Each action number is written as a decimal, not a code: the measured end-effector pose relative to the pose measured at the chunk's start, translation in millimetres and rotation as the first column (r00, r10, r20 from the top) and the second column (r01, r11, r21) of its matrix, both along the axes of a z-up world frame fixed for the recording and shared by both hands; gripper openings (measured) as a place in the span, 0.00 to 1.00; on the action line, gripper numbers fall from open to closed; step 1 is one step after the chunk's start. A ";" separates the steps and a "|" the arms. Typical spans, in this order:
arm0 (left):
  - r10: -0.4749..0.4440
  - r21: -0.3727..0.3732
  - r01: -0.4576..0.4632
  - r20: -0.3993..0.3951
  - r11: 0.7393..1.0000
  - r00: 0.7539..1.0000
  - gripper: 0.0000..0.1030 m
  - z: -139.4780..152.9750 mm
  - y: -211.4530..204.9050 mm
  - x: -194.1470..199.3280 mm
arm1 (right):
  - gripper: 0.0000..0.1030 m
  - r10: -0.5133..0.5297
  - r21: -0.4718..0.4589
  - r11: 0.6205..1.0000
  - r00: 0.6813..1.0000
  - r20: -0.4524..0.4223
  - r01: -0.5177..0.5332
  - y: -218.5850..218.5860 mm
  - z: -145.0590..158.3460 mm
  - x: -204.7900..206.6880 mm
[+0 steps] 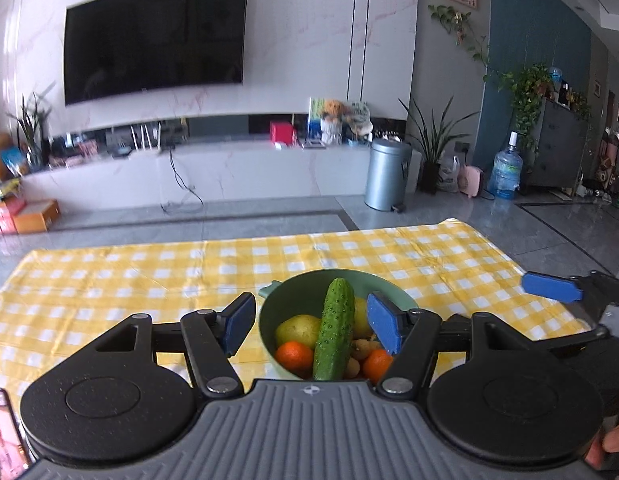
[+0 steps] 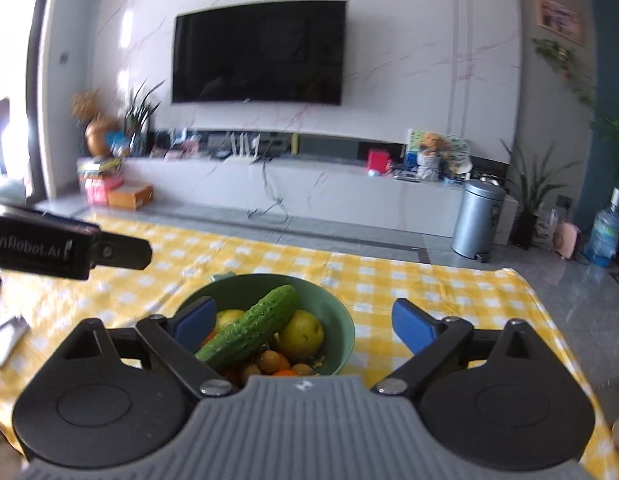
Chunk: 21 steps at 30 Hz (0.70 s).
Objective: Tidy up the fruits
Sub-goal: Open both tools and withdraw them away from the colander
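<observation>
A green bowl (image 1: 287, 290) stands on the yellow checked tablecloth (image 1: 149, 276). It holds a cucumber (image 1: 335, 330), yellow pears (image 1: 297, 330), oranges (image 1: 294, 356) and small brown fruits (image 1: 363, 350). My left gripper (image 1: 311, 326) is open and empty, its blue pads on either side of the bowl, just above it. My right gripper (image 2: 305, 322) is open and empty above the same bowl (image 2: 341, 320), with the cucumber (image 2: 249, 330) and a pear (image 2: 301, 332) between its jaws. The right gripper's finger also shows in the left wrist view (image 1: 551, 286).
A phone (image 1: 5, 432) lies at the table's near left corner. The left gripper's body (image 2: 65, 250) crosses the left of the right wrist view. Beyond the table are the floor, a metal bin (image 1: 387, 174), a TV bench and a water bottle (image 1: 505, 172).
</observation>
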<state>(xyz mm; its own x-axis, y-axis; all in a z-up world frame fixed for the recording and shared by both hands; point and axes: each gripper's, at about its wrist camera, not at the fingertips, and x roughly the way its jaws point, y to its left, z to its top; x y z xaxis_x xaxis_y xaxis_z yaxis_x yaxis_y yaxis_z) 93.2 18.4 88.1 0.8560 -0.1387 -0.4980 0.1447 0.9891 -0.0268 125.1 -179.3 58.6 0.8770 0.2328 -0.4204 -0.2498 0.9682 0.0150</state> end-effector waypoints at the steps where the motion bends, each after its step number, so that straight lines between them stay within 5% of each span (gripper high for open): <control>1: 0.003 0.013 -0.003 0.014 1.000 1.000 0.74 -2.0 -1.8 -5.1 | 0.92 -0.009 0.017 1.000 1.000 0.006 0.009 -1.2 -0.1 -7.2; 7: 0.006 0.083 -0.012 0.063 0.996 0.998 0.87 -20.8 -12.2 -35.9 | 0.96 -0.054 0.084 0.995 0.997 0.047 0.050 -5.4 -6.5 -45.8; 21: 0.089 0.092 -0.090 0.018 0.992 0.996 0.87 -67.6 -6.4 -59.4 | 0.96 -0.076 0.055 0.996 0.995 0.067 0.073 0.0 -50.8 -79.9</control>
